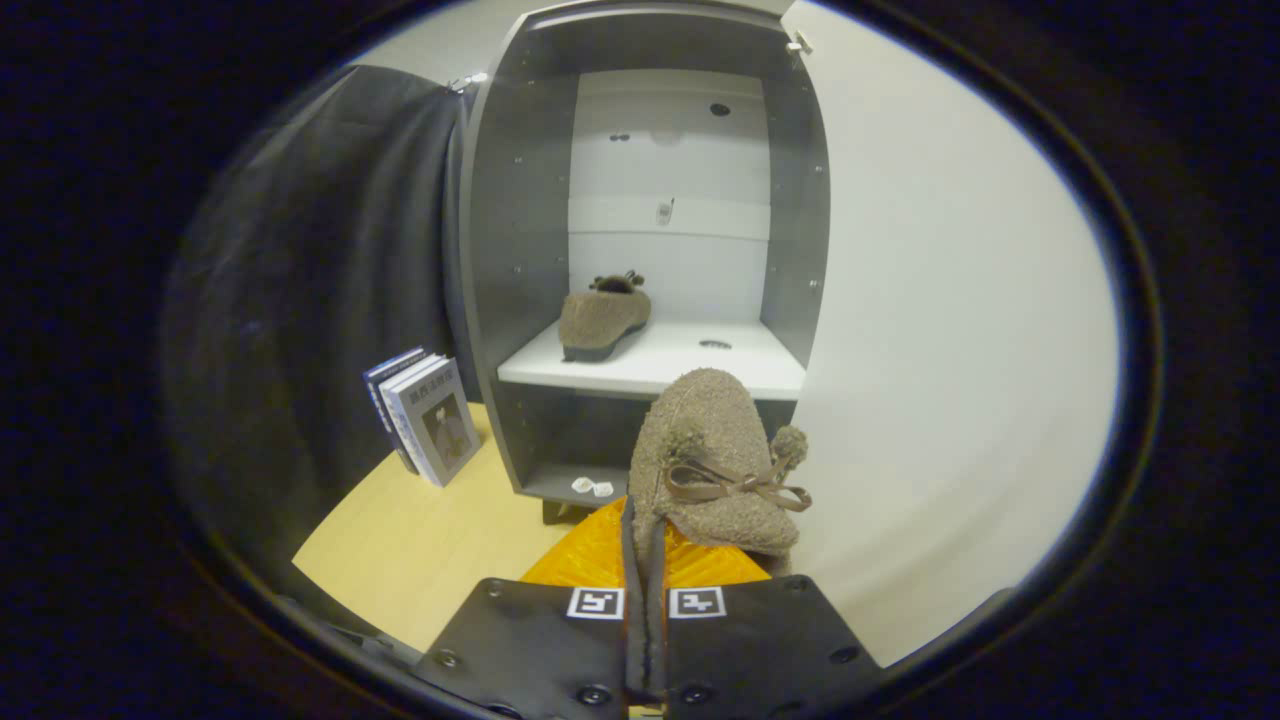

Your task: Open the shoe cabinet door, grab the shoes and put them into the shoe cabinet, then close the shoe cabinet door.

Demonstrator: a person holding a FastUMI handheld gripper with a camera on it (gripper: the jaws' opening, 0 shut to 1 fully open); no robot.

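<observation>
While the tool [645,545] pinches its collar, the held slipper [712,465] hangs lengthwise toward the cabinet [500,250].

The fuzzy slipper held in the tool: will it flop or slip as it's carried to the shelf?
The slipper looks soft and fleecy, so it will likely sag a little beyond the tool, whose fingers are closed on its edge. It is probably light. The fuzzy fabric should grip rather than slide. Its bow may dangle.

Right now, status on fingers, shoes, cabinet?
Fingers shut on second shoe, held up ahead of the open cabinet. First shoe already on the white shelf. Door open; shelf space beside first shoe free. Books off to the side.
</observation>
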